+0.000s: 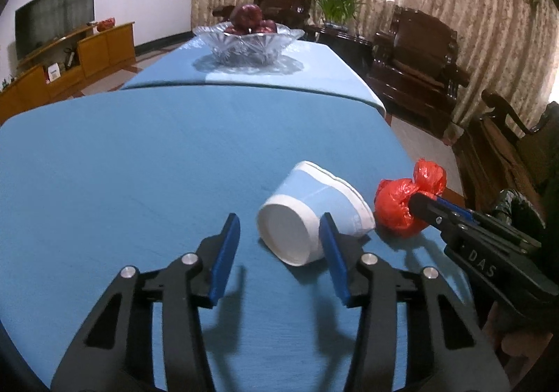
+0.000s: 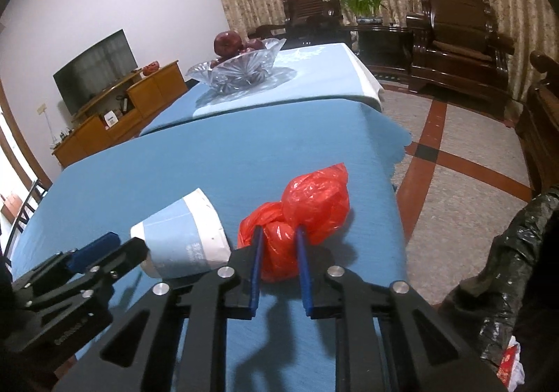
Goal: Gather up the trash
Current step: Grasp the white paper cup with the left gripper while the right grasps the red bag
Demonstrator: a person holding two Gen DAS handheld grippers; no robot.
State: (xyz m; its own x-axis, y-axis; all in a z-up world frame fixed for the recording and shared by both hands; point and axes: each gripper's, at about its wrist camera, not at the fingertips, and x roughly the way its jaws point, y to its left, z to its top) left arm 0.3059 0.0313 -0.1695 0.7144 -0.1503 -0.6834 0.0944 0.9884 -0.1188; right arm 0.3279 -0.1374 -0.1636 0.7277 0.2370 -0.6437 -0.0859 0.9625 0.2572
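At lower centre of the right wrist view, the right gripper clenches the red plastic bag on the blue table. The left gripper stands released around the tipped paper cup.

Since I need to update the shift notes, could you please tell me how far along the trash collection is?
Nothing looks binned yet. In hand: the right gripper is pinching the red plastic bag on the blue tablecloth. The left gripper is open around the tipped-over paper cup, not yet gripping. Left: lifting both and dropping them into the black trash bag beside the table.
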